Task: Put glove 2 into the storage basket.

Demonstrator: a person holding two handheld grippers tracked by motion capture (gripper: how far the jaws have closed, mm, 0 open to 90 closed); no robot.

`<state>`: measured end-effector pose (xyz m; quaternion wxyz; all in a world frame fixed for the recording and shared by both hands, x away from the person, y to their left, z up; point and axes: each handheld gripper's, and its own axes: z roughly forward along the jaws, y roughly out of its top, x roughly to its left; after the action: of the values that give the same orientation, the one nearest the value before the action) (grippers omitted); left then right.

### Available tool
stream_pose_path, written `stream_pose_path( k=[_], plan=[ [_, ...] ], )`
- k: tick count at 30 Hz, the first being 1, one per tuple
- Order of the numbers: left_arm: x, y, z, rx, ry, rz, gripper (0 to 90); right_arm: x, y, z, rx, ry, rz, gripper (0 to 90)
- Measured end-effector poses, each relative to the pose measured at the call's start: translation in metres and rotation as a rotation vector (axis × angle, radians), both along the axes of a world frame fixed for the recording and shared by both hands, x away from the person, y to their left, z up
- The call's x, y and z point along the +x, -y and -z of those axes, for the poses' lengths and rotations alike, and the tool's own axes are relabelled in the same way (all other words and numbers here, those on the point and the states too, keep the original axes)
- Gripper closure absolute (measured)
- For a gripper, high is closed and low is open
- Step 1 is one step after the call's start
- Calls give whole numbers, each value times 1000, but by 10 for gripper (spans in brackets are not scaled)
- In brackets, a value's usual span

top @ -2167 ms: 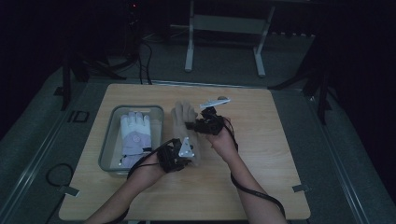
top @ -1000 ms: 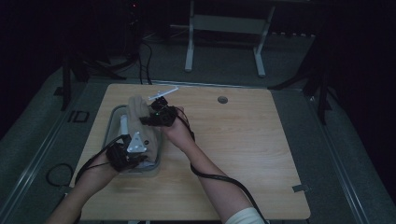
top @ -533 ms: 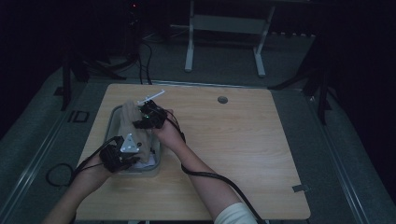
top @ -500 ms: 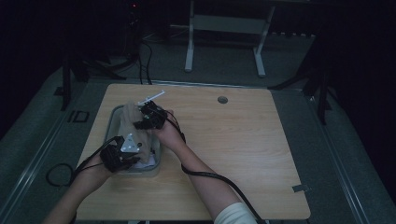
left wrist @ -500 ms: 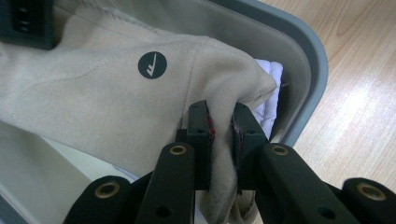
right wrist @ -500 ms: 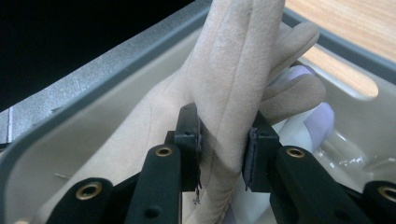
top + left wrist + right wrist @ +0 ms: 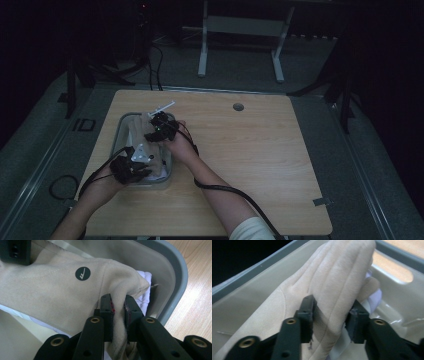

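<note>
Beige suede glove lies in grey bin at table's 9 o'clock side, over white glove. Left gripper view shows round black logo; right gripper view shows finger seams, fingertips toward 12. Left gripper pinches cuff. Right gripper jaws just opening, straddling glove fingers.

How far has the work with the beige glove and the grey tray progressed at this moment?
Done: a white glove already lies in the grey plastic tray, and the beige suede glove now hangs inside it. In hand: the left gripper pinches the glove's cuff, while the right gripper's jaws have just been opening around its fingers. Left: release the cuff and withdraw both grippers.
</note>
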<state>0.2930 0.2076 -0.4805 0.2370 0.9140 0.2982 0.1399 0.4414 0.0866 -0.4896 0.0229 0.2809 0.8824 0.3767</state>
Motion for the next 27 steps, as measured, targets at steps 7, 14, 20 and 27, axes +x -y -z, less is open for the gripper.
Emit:
stream_pose_path(
  k=[7,14,20,27],
  plan=[
    [0,-1,2,-29,-5,-7,773,3,12,-6,28,3,23,346],
    [-3,-1,-9,-57,29,-14,542,3,27,-21,55,24,-4,165],
    [-3,-2,-26,-180,44,-59,228,-7,44,-32,56,83,-32,145],
    [-1,18,-25,-285,11,-17,108,-17,73,-39,39,130,-42,149]
  ],
)
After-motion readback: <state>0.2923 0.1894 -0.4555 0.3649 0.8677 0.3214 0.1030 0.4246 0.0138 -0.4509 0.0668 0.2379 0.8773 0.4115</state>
